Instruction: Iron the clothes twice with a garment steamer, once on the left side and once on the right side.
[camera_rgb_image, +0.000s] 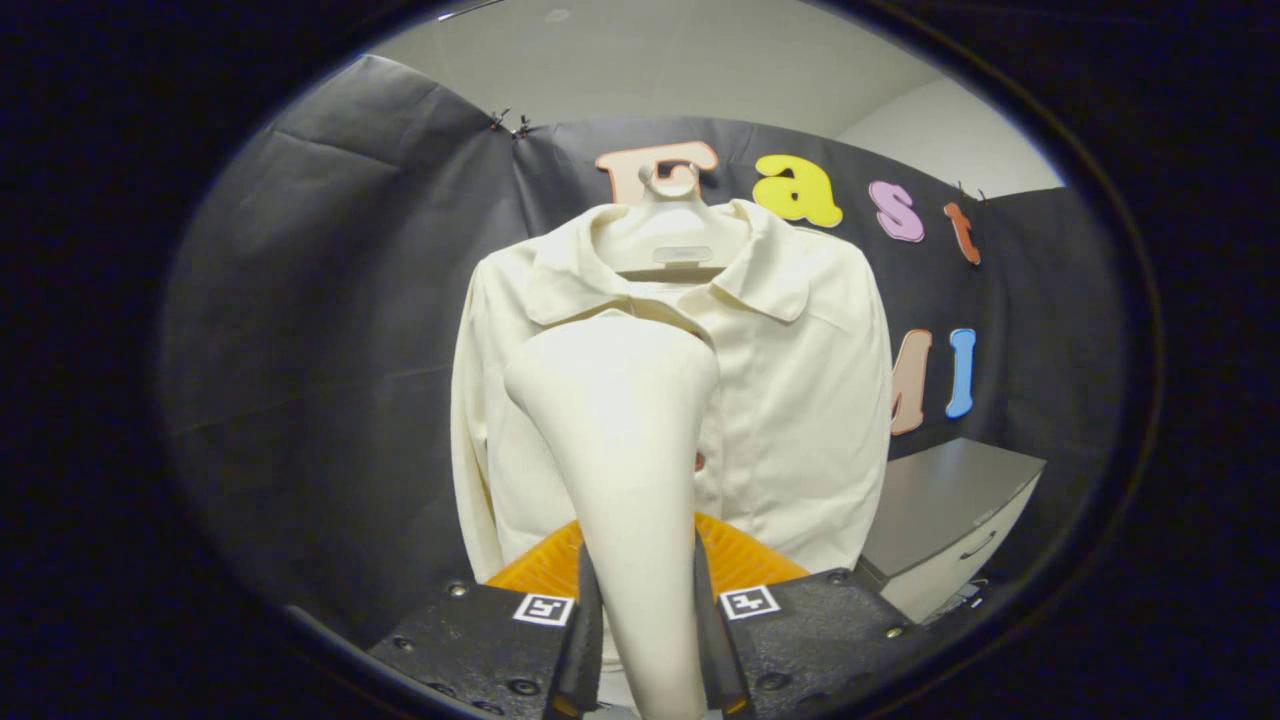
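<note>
Garment steamer (620, 440) clamped by its handle between both fingers of the gripper (648, 640), head raised before the hanging shirt (790, 400); steady, even contact along one side is advised.

Gripper (645, 640): fingers are clamping the garment steamer (620, 450) handle between them.
Steamer head: is facing the shirt (790, 400) beyond the fingers.
Shirt: is hanging on a hanger (668, 235).

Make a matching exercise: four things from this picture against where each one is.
Things:
1. steamer
2. shirt
3. hanger
4. cabinet

Places:
A. inside the shirt's collar
B. low, to the right of the shirt
C. clamped in the gripper, between its fingers
D. hanging beyond the steamer, before the black cloth wall

Pairs: 1-C, 2-D, 3-A, 4-B
</note>
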